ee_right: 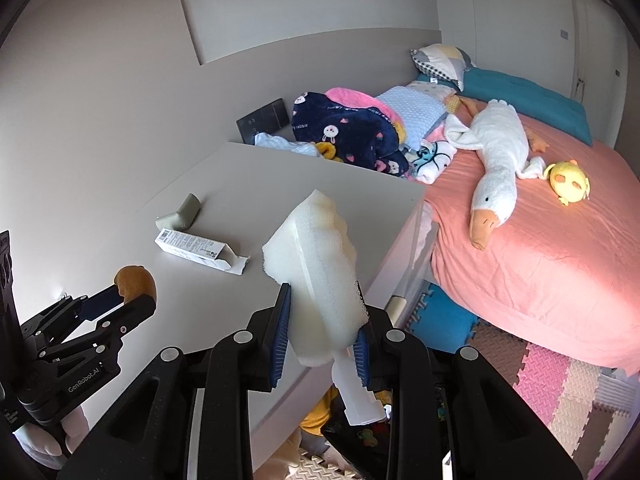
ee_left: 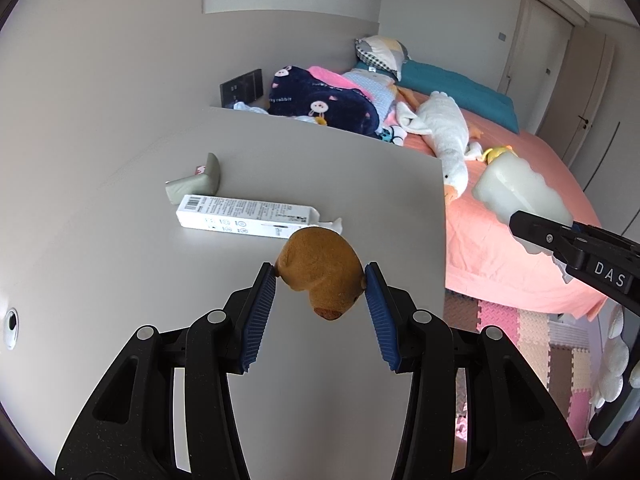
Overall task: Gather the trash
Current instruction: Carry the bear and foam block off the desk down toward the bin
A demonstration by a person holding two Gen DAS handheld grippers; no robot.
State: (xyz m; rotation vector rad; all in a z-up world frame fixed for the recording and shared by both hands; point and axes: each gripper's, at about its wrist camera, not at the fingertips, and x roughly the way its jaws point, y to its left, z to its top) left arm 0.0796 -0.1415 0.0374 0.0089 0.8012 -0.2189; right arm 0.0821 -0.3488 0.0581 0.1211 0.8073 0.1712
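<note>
The left gripper [ee_left: 320,276] has its jaws pinching a small brown plush toy [ee_left: 318,276] between the blue pads, the toy held above the grey table [ee_left: 120,280]. Just beyond those jaws a long white carton [ee_left: 244,222] lies flat on the table with its far flap open, and past the carton a grey-green corner guard [ee_left: 196,184] rests on the tabletop. The right gripper [ee_right: 322,320] has its jaws pressed onto a block of white foam packing [ee_right: 316,264], which sticks up and forward out of them over the table's edge. To the right of both sets of jaws is a bed with a pink sheet [ee_right: 540,260], where a white goose plush [ee_right: 496,164] and a small yellow plush [ee_right: 570,182] lie.
</note>
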